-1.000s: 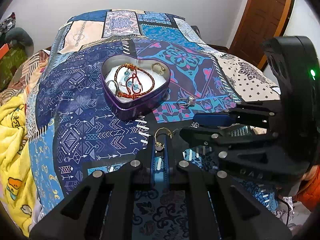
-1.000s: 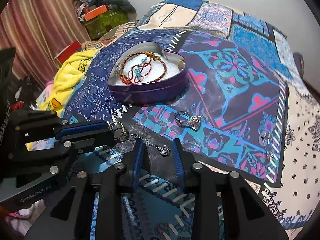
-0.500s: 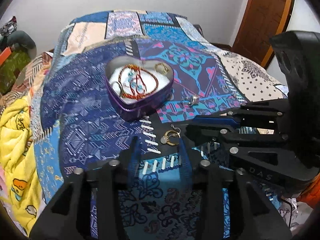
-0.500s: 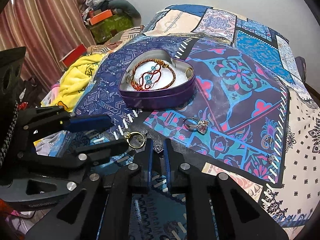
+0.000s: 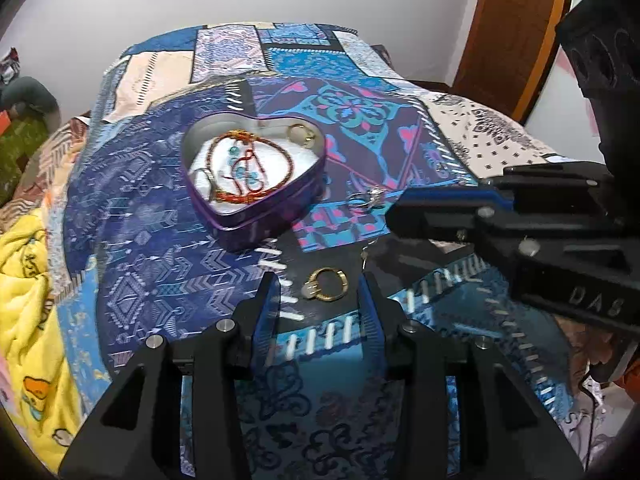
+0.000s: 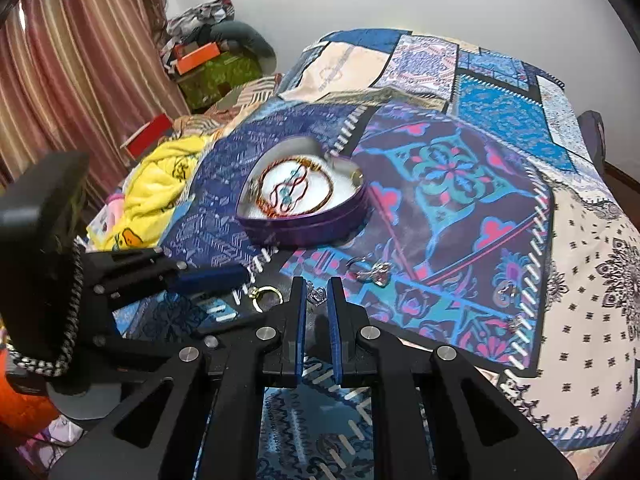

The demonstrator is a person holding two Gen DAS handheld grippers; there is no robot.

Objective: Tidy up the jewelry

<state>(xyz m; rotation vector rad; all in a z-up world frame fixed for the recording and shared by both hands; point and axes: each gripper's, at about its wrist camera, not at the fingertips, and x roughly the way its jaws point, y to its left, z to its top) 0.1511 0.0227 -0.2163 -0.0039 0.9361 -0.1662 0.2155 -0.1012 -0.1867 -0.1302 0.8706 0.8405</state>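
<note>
Left tool (image 5: pixel 318 284) jaws apart over gold ring (image 5: pixel 326 284) lying on patchwork bedspread (image 5: pixel 160 280) near bed's front edge, not gripping. Right tool (image 6: pixel 317 289) jaws nearly together, possibly pinching small silver charm (image 6: pixel 318 294); blurred. Purple heart-shaped tin (image 5: pixel 256 220) mid-bed, holding red-gold cord bracelet (image 5: pixel 250 168). Silver stone ring (image 6: pixel 372 272) just beside tin.
</note>
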